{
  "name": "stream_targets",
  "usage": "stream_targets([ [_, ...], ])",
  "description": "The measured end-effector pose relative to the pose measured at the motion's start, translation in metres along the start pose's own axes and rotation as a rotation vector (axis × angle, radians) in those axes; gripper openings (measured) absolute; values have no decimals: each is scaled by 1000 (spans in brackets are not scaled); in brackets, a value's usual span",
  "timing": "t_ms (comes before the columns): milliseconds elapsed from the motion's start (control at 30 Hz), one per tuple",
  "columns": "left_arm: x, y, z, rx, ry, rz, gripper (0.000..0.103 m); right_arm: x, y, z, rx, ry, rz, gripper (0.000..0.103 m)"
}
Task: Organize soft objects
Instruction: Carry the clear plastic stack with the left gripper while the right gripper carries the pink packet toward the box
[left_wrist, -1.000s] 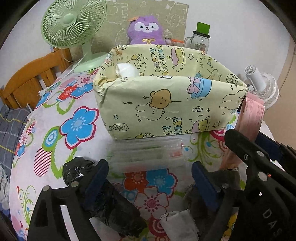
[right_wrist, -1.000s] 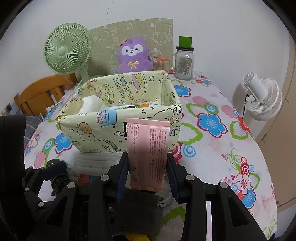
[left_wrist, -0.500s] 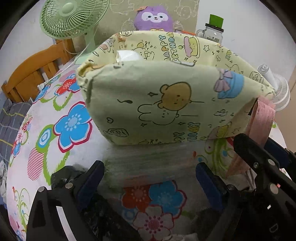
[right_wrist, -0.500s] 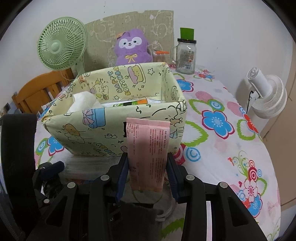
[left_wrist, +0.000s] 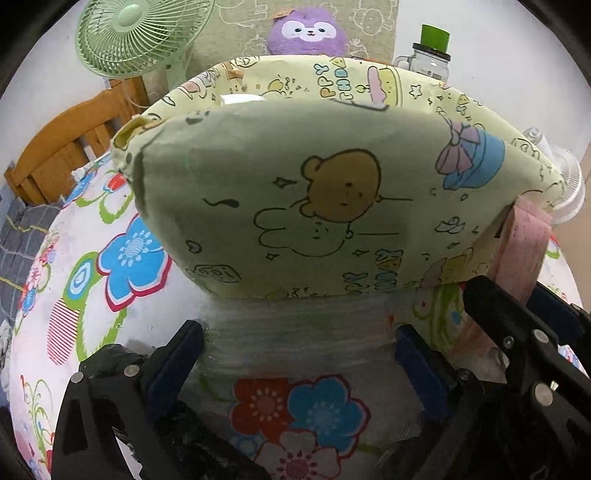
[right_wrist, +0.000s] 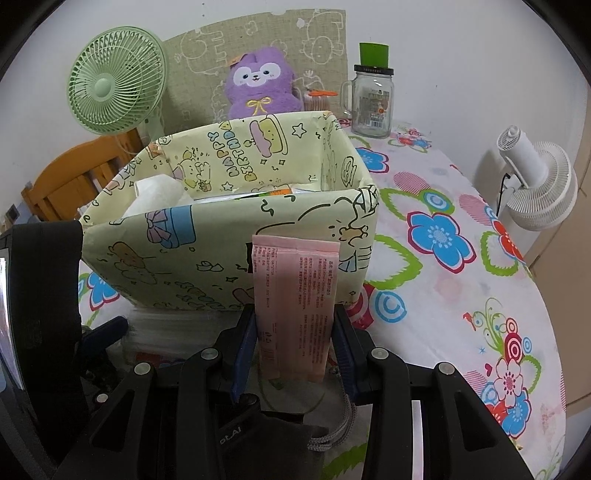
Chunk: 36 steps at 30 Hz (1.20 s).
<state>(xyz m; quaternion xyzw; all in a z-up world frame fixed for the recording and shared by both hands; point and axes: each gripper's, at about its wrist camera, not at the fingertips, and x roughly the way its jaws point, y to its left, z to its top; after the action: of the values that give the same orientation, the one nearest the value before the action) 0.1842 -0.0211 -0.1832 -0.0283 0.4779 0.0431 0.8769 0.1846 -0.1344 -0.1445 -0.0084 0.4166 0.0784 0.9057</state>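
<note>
Change: left gripper (left_wrist: 299, 345) has advanced, spread around clear pack (left_wrist: 295, 332) beside box (left_wrist: 332, 206); grasp next.
Right gripper (right_wrist: 295, 332): keeps pinching pink packet (right_wrist: 295, 291).

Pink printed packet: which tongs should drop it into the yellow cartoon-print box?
Right. The right tongs already clamp the pink printed packet near the yellow cartoon-print box; the left tongs are open.

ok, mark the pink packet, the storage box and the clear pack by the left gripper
pink packet (right_wrist: 295, 291), right wrist view, middle of its printed face.
storage box (right_wrist: 207, 258), right wrist view, near wall.
clear pack (left_wrist: 299, 332), left wrist view, its middle, between the open fingers.
</note>
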Motion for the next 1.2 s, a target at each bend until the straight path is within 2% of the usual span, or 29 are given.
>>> stream_targets([
  [200, -8, 0, -4, 15, -15, -36, 93, -4, 2, -1, -8, -7, -1, 43],
  [500, -29, -2, -10, 36, -53, -51, 93, -18, 6, -4, -14, -30, 7, 43],
  [1200, -105, -3, -8, 49, -165, -56, 93, -88, 17, 4, -29, -145, 17, 43],
])
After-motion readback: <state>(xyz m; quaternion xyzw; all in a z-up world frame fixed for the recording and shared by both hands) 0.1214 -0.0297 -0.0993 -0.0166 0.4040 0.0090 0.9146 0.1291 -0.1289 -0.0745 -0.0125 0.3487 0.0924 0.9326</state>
